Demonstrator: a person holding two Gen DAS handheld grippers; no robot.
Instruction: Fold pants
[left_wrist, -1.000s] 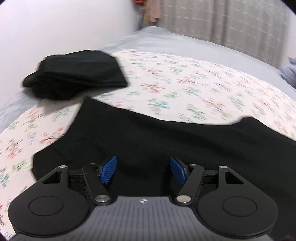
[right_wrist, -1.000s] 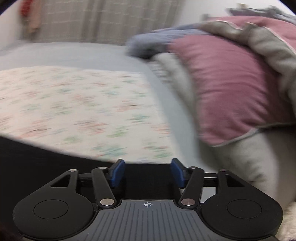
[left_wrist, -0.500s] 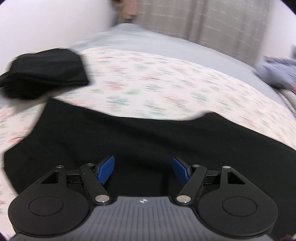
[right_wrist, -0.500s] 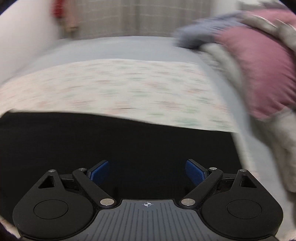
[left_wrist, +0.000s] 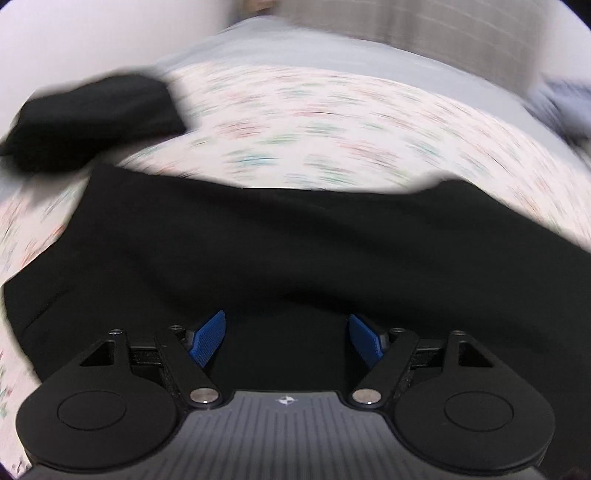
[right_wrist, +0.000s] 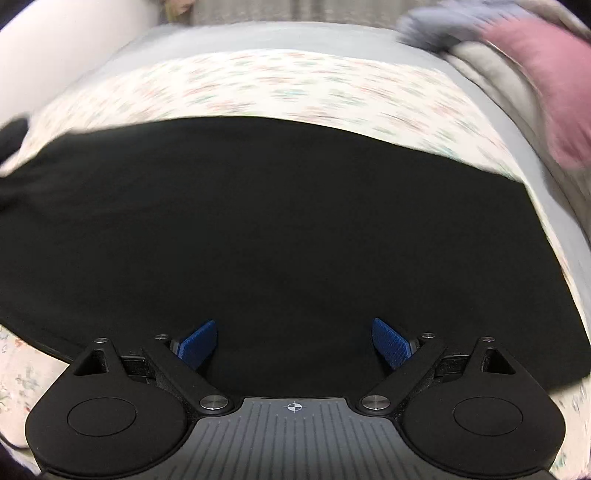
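Note:
Black pants (left_wrist: 295, 251) lie spread flat across a floral sheet (left_wrist: 332, 125) on a bed. In the right wrist view the same pants (right_wrist: 277, 229) fill the middle, with a straight edge at the right. My left gripper (left_wrist: 287, 338) hovers over the near part of the pants, its jaws opening, with only flat cloth below the blue pads (left_wrist: 207, 341). My right gripper (right_wrist: 294, 343) stands wide open above the pants, blue pads (right_wrist: 391, 341) far apart, nothing held between them.
A folded black garment (left_wrist: 92, 118) rests at the far left of the bed near a white wall. A pink pillow (right_wrist: 546, 85) and grey bedding (right_wrist: 480, 62) are piled at the right. A curtain (left_wrist: 461, 26) hangs beyond the bed.
The right gripper swung left from the pillows to over the pants and its jaws spread wide. The left gripper's jaws widened a little and its view shifted slightly.

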